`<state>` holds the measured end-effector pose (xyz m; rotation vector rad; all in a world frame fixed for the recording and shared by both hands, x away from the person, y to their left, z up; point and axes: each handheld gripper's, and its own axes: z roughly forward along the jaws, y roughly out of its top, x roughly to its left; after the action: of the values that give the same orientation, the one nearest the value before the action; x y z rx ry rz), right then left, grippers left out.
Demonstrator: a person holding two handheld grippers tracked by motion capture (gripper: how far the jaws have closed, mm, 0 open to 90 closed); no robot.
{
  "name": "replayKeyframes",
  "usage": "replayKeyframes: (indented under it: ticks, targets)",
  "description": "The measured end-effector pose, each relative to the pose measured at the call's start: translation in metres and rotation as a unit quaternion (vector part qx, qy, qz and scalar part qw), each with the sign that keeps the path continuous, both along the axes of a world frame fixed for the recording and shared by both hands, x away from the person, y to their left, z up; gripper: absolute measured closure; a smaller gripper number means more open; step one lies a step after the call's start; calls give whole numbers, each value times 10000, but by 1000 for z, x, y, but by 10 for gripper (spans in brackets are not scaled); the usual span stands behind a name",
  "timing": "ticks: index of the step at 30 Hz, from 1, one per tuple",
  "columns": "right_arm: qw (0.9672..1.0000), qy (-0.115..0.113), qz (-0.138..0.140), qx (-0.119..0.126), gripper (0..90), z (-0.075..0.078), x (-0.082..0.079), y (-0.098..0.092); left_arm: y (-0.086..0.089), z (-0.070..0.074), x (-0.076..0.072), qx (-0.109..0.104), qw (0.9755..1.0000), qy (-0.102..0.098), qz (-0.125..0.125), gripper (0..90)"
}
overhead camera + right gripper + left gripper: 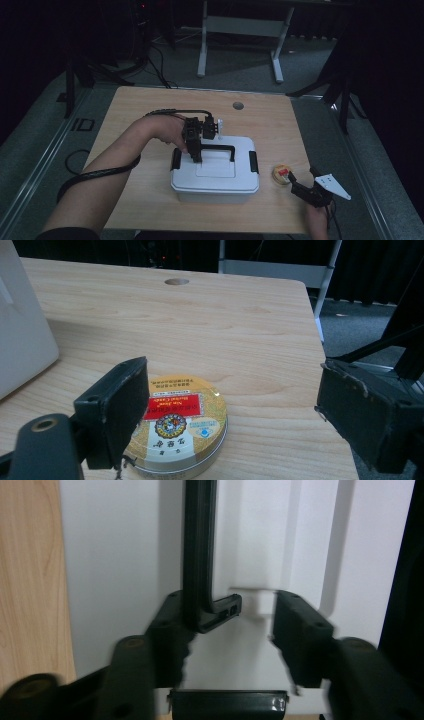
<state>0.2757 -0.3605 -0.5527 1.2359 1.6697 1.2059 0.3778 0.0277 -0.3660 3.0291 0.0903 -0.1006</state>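
Black jaws of the left gripper [227, 645] stood parted over the lid of the white box [215, 172], one jaw pressed against the black handle [199, 555] and the other clear of it, nothing yet clamped, which looked like lining up to lift the handle. Off to the side, the right gripper [230, 410] gaped wide around the round yellow tin [182, 427] lying flat on the wooden table [150, 195] just beside the box, probably readying a pinch. Only the right gripper view gave the tin's red label, while the high view showed both hands apart.
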Motion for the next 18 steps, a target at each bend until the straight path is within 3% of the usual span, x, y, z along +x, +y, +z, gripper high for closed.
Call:
replayKeyframes:
  ticks: [3, 5, 9, 11, 13, 18]
  targets:
    - [10000, 2, -1, -3, 130, 0, 0, 0, -3, 0, 0, 30, 10000, 49, -51, 593]
    - [10000, 2, 2, -6, 130, 0, 0, 0, -4, -2, -1, 96, 9998, -137, -116, 611]
    - [10000, 6, -2, -10, 130, 0, 0, 0, -7, -4, 0, 215, 9996, -141, -90, 685]
    - [10000, 3, 3, -25, 131, 0, 0, 0, -7, -4, 2, 214, 9998, -36, 27, 736]
    - [10000, 2, 3, -22, 131, 0, 0, 0, -8, -5, 2, 207, 9997, 89, -29, 811]
    - [10000, 2, 7, -18, 131, 0, 0, 0, -10, -5, 2, 275, 9995, 126, -5, 831]
